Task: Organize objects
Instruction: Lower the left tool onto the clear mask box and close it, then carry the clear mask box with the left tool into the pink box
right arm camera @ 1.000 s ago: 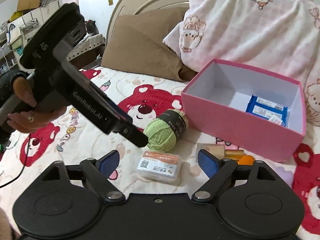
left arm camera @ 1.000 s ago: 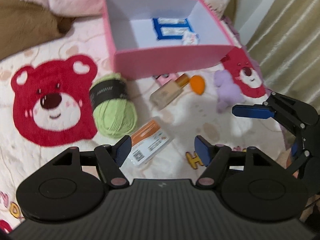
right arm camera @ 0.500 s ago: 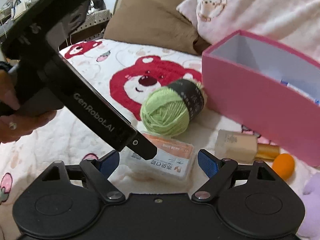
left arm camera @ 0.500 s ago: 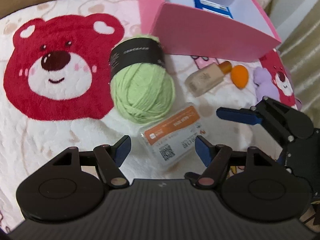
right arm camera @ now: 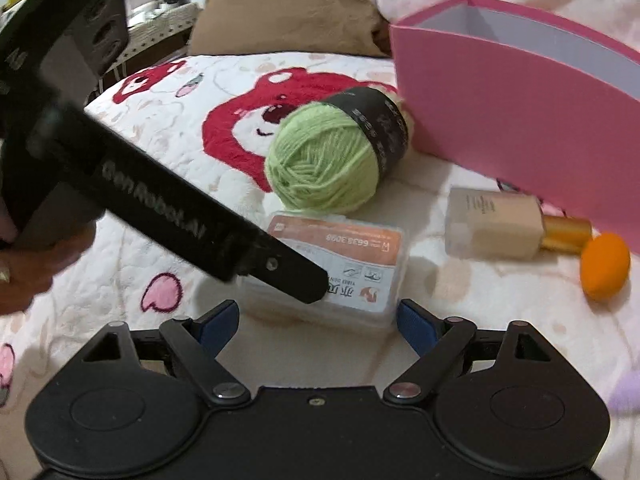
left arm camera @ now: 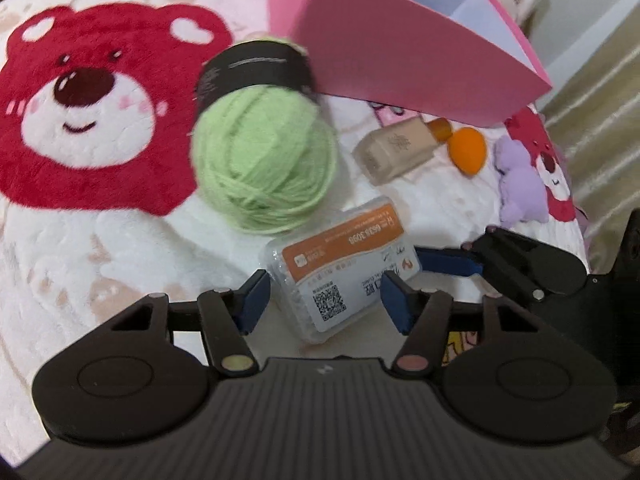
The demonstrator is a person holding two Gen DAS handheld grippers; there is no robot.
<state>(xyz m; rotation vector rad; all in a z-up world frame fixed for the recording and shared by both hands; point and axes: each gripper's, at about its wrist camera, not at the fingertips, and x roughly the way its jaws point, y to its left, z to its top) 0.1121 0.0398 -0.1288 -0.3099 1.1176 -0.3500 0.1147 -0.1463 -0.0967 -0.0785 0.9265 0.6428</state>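
Note:
A clear plastic box with an orange and white label (left arm camera: pixel 342 262) lies on the bear-print blanket, also in the right wrist view (right arm camera: pixel 344 264). My left gripper (left arm camera: pixel 324 306) is open, its blue pads on either side of the box's near end. My right gripper (right arm camera: pixel 318 322) is open, just short of the same box from the other side; one of its fingers (left arm camera: pixel 448 262) shows beside the box. The green yarn ball (left arm camera: pixel 264 164) with a black band lies just behind the box. The pink box (left arm camera: pixel 400 48) stands open at the back.
A beige foundation bottle (left arm camera: pixel 396 148), an orange sponge egg (left arm camera: pixel 470 150) and a purple plush toy (left arm camera: pixel 520 184) lie right of the yarn. The left gripper's black body (right arm camera: pixel 120 184) crosses the right wrist view. A brown pillow (right arm camera: pixel 288 4) lies at the back.
Both grippers have come down and closer to the labelled plastic box. My left gripper's pads now flank its near end. Both stay open.

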